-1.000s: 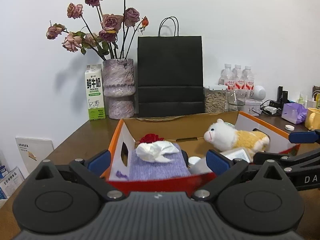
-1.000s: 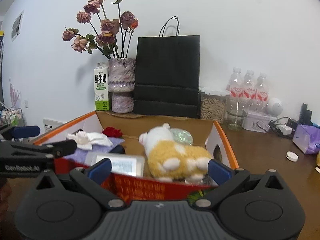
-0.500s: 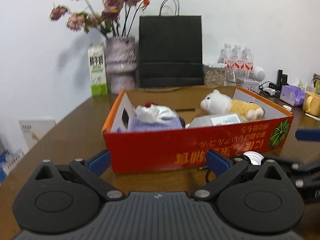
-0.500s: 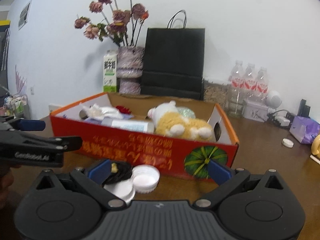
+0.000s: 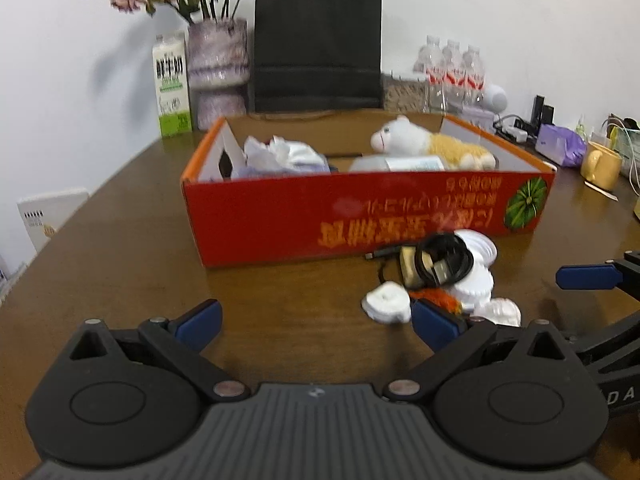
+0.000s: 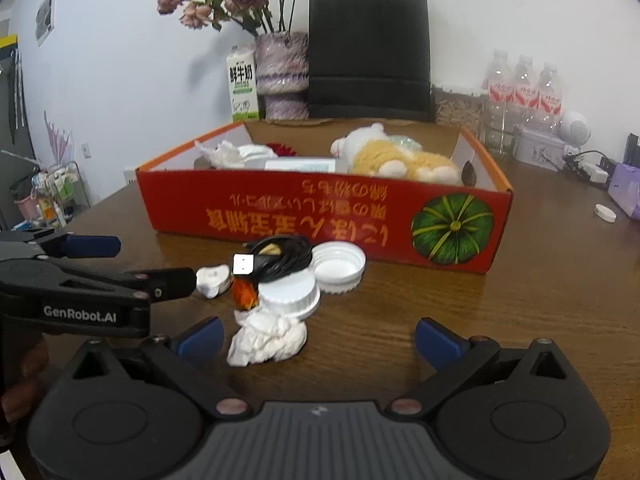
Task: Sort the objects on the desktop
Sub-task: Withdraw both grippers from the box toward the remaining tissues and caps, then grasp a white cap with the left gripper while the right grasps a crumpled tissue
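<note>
Red cardboard box (image 6: 320,208) sitting on the bench (image 6: 540,300), already holding a plush toy (image 6: 396,158) and tissues (image 6: 232,152), while a coiled USB cable (image 6: 280,258), bottle caps (image 6: 338,266) and crumpled paper (image 6: 266,338) are lying outside awaiting sorting; left tongs (image 5: 316,320) and right tongs (image 6: 318,338) are hanging open, empty.

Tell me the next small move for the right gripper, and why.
Probably ease the right gripper forward and down over the crumpled tissue. Its jaws are open and empty, and the tissue lies loose on the table just ahead of its left finger, nearest of the clutter before the red box.
</note>
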Demonstrator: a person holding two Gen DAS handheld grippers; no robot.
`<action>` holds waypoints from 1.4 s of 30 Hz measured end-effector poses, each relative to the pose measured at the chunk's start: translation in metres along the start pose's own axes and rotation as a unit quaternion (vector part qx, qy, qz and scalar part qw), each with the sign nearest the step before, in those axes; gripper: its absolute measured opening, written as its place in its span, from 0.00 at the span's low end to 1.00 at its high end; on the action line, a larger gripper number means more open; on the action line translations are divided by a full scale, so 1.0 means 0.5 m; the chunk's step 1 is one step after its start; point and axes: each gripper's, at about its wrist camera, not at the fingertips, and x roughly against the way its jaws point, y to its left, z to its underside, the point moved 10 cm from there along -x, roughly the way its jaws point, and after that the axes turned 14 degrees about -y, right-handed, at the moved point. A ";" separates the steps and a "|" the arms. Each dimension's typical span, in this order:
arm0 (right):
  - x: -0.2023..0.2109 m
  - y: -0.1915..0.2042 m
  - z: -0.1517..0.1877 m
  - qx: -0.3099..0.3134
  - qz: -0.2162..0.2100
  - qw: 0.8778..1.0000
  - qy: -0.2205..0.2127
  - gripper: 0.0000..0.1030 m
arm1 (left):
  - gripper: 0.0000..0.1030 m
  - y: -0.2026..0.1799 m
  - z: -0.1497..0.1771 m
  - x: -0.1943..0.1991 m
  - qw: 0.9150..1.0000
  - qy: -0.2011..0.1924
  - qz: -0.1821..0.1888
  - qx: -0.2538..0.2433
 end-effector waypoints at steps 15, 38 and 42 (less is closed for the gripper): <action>0.011 0.034 0.003 0.021 -0.022 1.000 -0.003 0.27 | 1.00 0.003 0.041 -0.002 0.999 0.031 -0.007 -0.006; 0.012 -0.017 0.000 -0.016 0.004 1.000 -0.006 0.22 | 0.67 -0.047 0.006 -0.042 1.000 0.026 0.007 -0.007; 0.013 -0.017 0.000 -0.016 0.004 1.000 -0.006 0.22 | 0.54 -0.054 0.003 -0.043 1.000 0.022 0.013 -0.008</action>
